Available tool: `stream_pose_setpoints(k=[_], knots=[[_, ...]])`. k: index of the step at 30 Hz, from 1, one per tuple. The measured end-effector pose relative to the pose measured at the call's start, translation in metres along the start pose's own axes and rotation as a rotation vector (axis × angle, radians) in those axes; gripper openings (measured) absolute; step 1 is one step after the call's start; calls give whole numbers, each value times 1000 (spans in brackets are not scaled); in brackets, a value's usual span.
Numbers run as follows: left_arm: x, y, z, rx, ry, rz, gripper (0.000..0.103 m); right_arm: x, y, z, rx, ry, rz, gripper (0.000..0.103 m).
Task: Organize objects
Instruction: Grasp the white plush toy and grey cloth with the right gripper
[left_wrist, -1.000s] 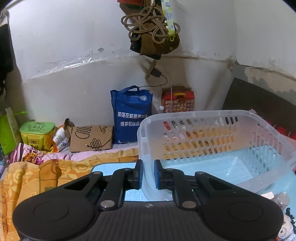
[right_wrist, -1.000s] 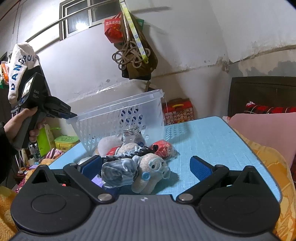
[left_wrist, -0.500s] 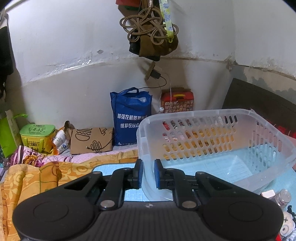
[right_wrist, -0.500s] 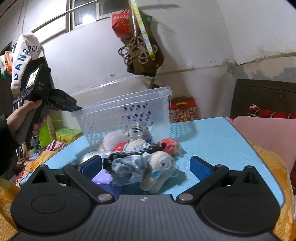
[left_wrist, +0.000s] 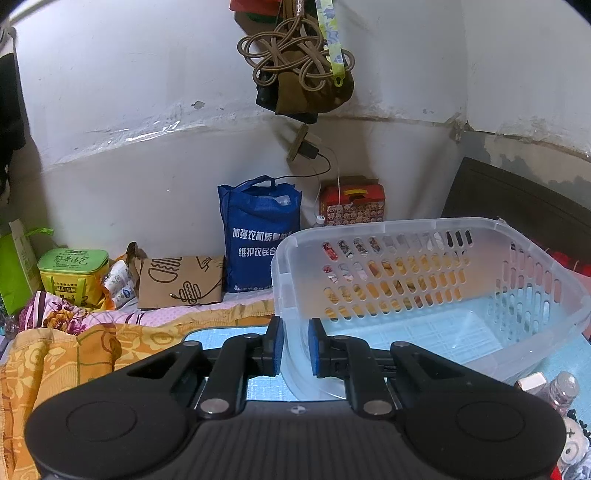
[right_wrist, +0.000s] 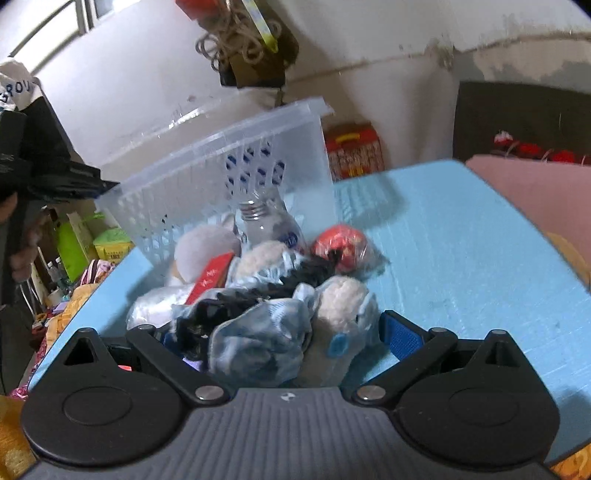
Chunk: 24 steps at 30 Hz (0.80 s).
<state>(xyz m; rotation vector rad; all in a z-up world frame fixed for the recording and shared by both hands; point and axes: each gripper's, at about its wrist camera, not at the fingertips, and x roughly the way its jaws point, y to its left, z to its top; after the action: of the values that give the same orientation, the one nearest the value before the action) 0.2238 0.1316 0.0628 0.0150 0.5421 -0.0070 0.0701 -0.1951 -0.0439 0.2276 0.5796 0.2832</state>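
A: Where can a gripper pass on the blue board (right_wrist: 461, 258)?

B: From the right wrist view, the board lies bare from about 1 to 4 o'clock, out to the pink cushion (right_wrist: 535, 192). Dead ahead at 12, a heap of soft toys and cloth (right_wrist: 266, 325) blocks the way, with a clear bottle (right_wrist: 264, 225) and the tilted plastic basket (right_wrist: 221, 162) behind it.

A: And inside the basket?

B: In the left wrist view its floor (left_wrist: 424, 332) is open at 1 o'clock; its near wall, pinched in the left gripper (left_wrist: 295, 347), stands at 12, and an orange blanket (left_wrist: 66, 350) crowds 9
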Motion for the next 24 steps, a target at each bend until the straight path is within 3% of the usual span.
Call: stream_pose_setpoints(k=[4, 13, 19, 24], knots=[[0, -1, 0, 5, -2, 1, 17, -3, -6, -3, 42, -20, 19, 89], [0, -1, -1, 9, -3, 5, 18, -16, -13, -6, 39, -79, 14, 70], [0, -1, -1, 10, -4, 6, 18, -38, -6, -12, -80, -190, -51, 69], [0, 0, -1, 10, -3, 1, 18, -61, -13, -1, -82, -281, -68, 69]])
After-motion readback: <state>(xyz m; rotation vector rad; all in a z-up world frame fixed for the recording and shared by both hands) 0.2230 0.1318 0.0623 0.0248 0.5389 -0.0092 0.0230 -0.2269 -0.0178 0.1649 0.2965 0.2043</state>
